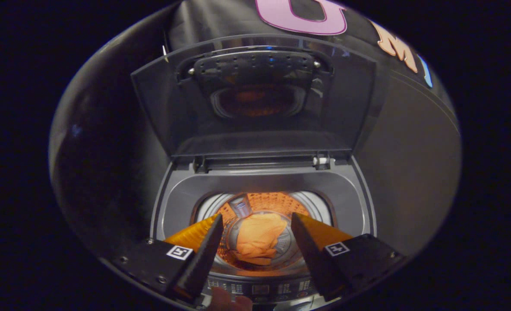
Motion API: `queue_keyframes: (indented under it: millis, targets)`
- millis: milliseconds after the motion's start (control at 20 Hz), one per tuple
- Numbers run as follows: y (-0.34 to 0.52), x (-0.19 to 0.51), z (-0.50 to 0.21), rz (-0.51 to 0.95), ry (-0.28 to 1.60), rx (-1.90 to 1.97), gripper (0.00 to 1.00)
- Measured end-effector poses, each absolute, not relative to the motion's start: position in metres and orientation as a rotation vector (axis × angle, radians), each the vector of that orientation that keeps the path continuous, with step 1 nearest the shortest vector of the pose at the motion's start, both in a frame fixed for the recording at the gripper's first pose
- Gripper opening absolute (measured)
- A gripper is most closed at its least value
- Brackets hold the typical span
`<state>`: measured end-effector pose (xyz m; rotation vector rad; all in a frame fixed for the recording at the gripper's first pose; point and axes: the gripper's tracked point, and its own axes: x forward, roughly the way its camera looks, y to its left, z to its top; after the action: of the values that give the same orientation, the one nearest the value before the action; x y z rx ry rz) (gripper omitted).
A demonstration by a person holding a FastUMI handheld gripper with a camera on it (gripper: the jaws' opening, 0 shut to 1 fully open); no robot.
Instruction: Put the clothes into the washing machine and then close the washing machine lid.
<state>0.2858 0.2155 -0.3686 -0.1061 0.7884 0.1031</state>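
Spread wide and holding nothing, the gripper [255, 220] hangs over the drum — orange clothes [259, 239] lie at its bottom, while the lid [255, 99] stands upright just beyond, hinge across the far side.

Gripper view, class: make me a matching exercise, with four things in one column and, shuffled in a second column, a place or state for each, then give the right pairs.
Things
1. washing machine lid
2. orange garment
3. gripper
4. control panel

Place or state
A. open, holding nothing
B. raised upright behind the tub
C. lying at the bottom of the drum
D. along the machine's near edge, below the fingers

Pairs: 1-B, 2-C, 3-A, 4-D
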Motion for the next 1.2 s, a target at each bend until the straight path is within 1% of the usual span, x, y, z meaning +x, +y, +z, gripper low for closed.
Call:
queue_keyframes:
  millis: [50, 200, 600, 700, 950, 1200]
  targets:
    - [0.221, 0.282, -0.367, 0.119, 0.789, -0.093, 0.97]
    - [0.228, 0.27, -0.357, 0.138, 0.789, -0.053, 0.99]
    - [0.235, 0.248, -0.278, 0.172, 0.678, -0.031, 0.99]
    - [0.232, 0.248, -0.254, 0.161, 0.631, -0.038, 0.99]
    - [0.234, 0.255, -0.189, 0.173, 0.512, -0.036, 0.98]
    - [0.238, 0.28, -0.135, 0.171, 0.421, -0.077, 0.98]
